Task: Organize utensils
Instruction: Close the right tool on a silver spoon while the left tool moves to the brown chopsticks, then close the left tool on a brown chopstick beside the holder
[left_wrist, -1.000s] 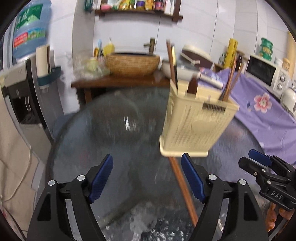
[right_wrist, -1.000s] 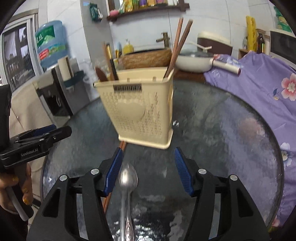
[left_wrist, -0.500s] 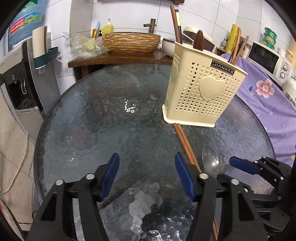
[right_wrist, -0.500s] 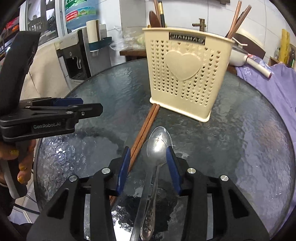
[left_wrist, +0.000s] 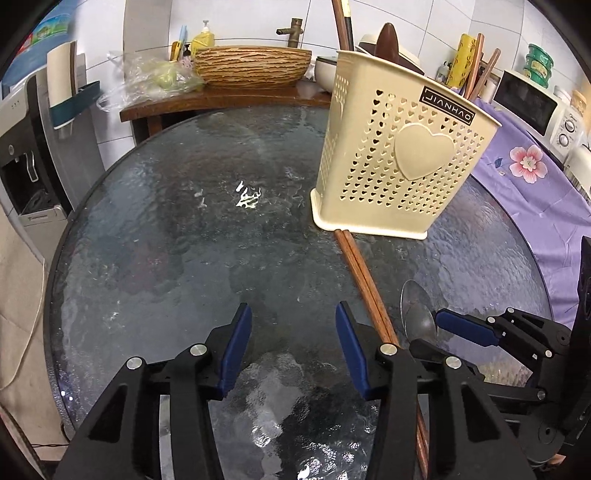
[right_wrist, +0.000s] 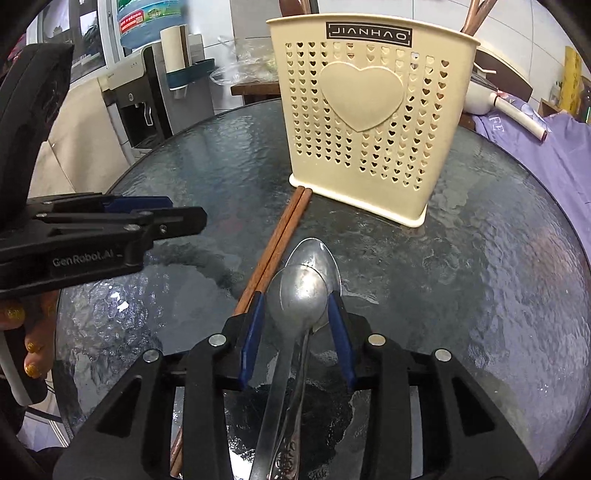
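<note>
Count: one cream utensil basket (right_wrist: 364, 122) standing on the round glass table (right_wrist: 480, 266), far centre. One pair of brown chopsticks (right_wrist: 284, 240) flat on the glass, far tips touching the basket's base, running back toward the near edge. Two metal spoons (right_wrist: 303, 291) stacked, bowls overlapping, just right of the chopsticks, handles pointing near. In the basket: more chopsticks stick up at the right end, and dark handles at the left; exact number there unclear.

Right gripper (right_wrist: 297, 325): jaws narrow, blue pads either side of the upper spoon's bowl, right at its edges. Can't tell whether the pads press on it or whether it's lifted. Left pad sits right next to the chopsticks.

Left gripper (left_wrist: 293, 350): about half open and closing, nothing between the jaws, just bare glass under it. Its right finger is just beside the chopsticks. In the right wrist view it hangs at the left, held by a hand (right_wrist: 26, 343) with glitter-polished nails.

Room: left half of the table is open glass. Right side borders a purple flowered cloth (left_wrist: 532, 177). Both grippers sit close side by side near the front edge.
</note>
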